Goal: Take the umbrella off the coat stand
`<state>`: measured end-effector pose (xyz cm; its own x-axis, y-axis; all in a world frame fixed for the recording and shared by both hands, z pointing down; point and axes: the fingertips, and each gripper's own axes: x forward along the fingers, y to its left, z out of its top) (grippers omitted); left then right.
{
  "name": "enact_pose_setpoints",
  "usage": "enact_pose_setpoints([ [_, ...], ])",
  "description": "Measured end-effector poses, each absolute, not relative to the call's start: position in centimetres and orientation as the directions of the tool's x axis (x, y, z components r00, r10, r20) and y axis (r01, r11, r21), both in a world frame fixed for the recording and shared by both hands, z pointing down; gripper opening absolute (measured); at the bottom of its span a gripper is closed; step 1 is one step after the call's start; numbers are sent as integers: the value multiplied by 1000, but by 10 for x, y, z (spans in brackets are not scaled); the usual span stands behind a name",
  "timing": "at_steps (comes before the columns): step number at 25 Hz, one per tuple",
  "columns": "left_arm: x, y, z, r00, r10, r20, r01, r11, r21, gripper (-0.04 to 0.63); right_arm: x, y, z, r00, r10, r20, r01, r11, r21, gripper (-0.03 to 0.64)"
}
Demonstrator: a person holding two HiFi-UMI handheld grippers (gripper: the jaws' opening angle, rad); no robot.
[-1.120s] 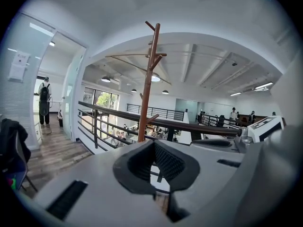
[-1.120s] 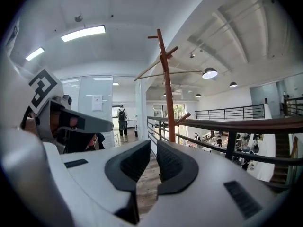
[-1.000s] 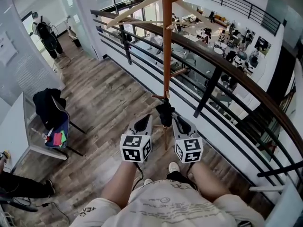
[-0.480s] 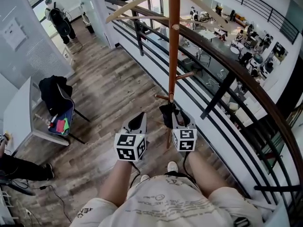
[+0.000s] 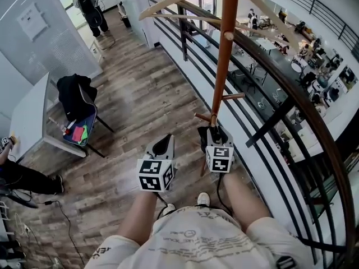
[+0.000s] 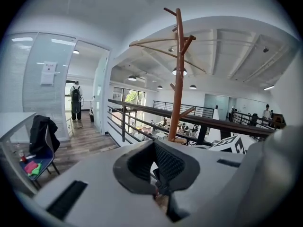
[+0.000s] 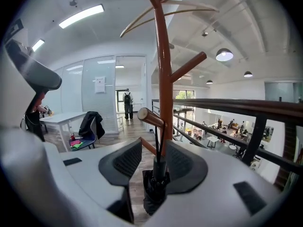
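A brown wooden coat stand (image 5: pixel 223 55) rises by the balcony railing. A folded black umbrella (image 7: pixel 154 190) hangs by its thin strap from a low peg (image 7: pixel 149 117) on the pole. My right gripper (image 7: pixel 154 148) has its jaws opening, one on each side of the umbrella's handle, and the pads do not press on it. In the head view the umbrella (image 5: pixel 203 139) shows as a dark bundle at the right gripper (image 5: pixel 215 132). My left gripper (image 5: pixel 162 145) is shut and empty, to the left of the stand and apart from it.
A black metal railing (image 5: pixel 291 94) with a brown top rail runs just right of the stand, over an open lower floor. A wooden hanger (image 5: pixel 179 1) sits high on the stand. At the left are a chair with a black jacket (image 5: pixel 76 97) and a white table (image 5: pixel 31 116).
My right gripper has moved forward and down to the umbrella, and its jaws have opened round it. The left gripper has come slightly forward and lower.
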<state>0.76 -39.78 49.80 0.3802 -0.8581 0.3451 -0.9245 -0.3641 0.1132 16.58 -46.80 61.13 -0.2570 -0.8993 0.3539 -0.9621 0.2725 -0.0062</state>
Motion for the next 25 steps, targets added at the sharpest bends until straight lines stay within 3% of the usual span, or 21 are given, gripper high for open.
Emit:
enact_pose_setpoints([
  [10, 1, -403, 508, 315, -874, 371, -949, -295, 111, 5, 167, -501, 630, -281, -881, 380, -948, 317, 35, 137],
  [18, 3, -406, 510, 287, -882, 374, -958, -269, 99, 5, 176, -507, 634, -288, -880, 377, -943, 330, 52, 14],
  [25, -2, -421, 513, 285, -881, 379, -959, -268, 98, 5, 165, -512, 633, -359, -850, 386, -921, 388, -2, 5],
])
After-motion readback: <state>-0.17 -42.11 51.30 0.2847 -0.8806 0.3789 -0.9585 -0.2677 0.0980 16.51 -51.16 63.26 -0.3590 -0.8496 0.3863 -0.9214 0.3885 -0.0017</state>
